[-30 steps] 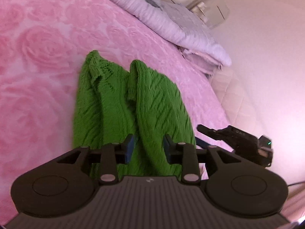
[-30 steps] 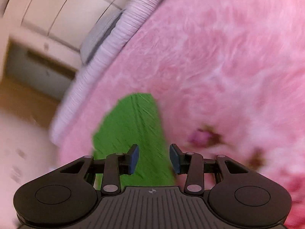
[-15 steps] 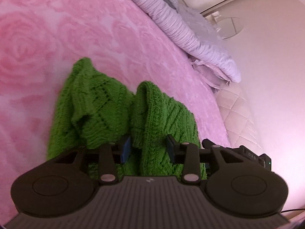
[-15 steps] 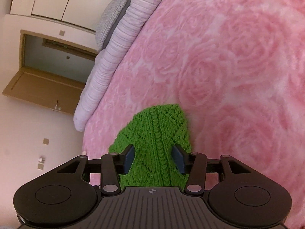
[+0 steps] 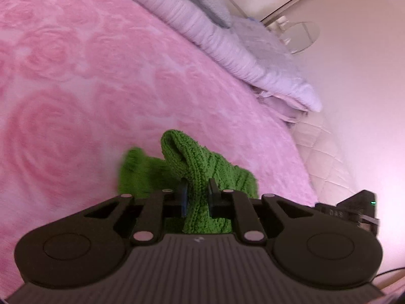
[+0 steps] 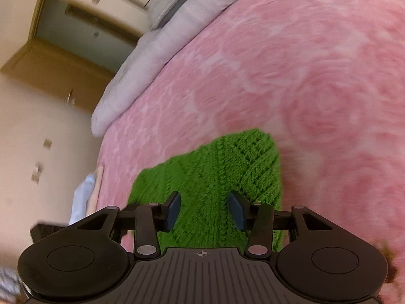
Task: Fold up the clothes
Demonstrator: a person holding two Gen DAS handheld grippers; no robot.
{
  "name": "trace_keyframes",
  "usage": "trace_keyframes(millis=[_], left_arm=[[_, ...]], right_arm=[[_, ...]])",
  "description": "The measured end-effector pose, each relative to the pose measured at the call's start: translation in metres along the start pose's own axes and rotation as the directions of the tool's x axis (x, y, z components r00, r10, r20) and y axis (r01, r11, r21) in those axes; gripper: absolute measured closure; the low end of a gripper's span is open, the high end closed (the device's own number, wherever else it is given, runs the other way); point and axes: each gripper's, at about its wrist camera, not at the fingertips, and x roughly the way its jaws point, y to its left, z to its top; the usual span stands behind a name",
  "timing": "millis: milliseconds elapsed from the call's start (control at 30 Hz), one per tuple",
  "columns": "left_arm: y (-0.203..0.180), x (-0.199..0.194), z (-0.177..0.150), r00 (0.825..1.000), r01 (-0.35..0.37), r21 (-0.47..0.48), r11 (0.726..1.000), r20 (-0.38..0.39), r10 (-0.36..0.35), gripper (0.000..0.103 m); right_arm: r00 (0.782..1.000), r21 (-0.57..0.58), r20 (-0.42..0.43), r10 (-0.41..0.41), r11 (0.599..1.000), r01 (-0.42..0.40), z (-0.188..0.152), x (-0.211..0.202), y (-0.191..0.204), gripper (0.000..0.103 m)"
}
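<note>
Green knit garment [image 5: 202, 169] lies bunched on the pink rose-pattern bedspread [image 5: 76, 81], near the bed edge, well apart from the lilac pillow [image 5: 227, 45].
Left gripper [image 5: 197, 198]: jaws closing, 1 raised fold pinched between the pads.
Right gripper [image 6: 203, 210]: jaws wide apart but closing; the garment [image 6: 215, 167] lies flat beneath them, pads not touching it.
</note>
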Motion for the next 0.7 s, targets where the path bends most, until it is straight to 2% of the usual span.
trace_keyframes(millis=[133,267,567,700], left_arm=[[0.016,0.002,-0.002,0.999,-0.034,-0.015,0.999,-0.016,0.034,0.092],[0.034,0.005,-0.011,1.0,-0.028,-0.045,0.999,-0.008,0.028,0.091],[0.031,0.008,-0.008,0.999,-0.045,-0.015,0.999,-0.003,0.045,0.091],[0.029,0.014,-0.02,0.996,-0.087,0.012,0.996,0.006,0.087,0.088]], right_arm=[[0.994,-0.149,-0.009,-0.112,0.983,0.109,-0.013,0.025,0.025,0.062],[0.987,-0.242,0.005,-0.162,0.957,0.158,-0.026,0.038,0.034,0.062],[0.985,-0.247,0.012,-0.17,0.954,0.168,-0.029,0.038,0.038,0.062],[0.98,-0.335,0.057,-0.191,0.921,0.199,-0.042,0.045,0.041,0.062]])
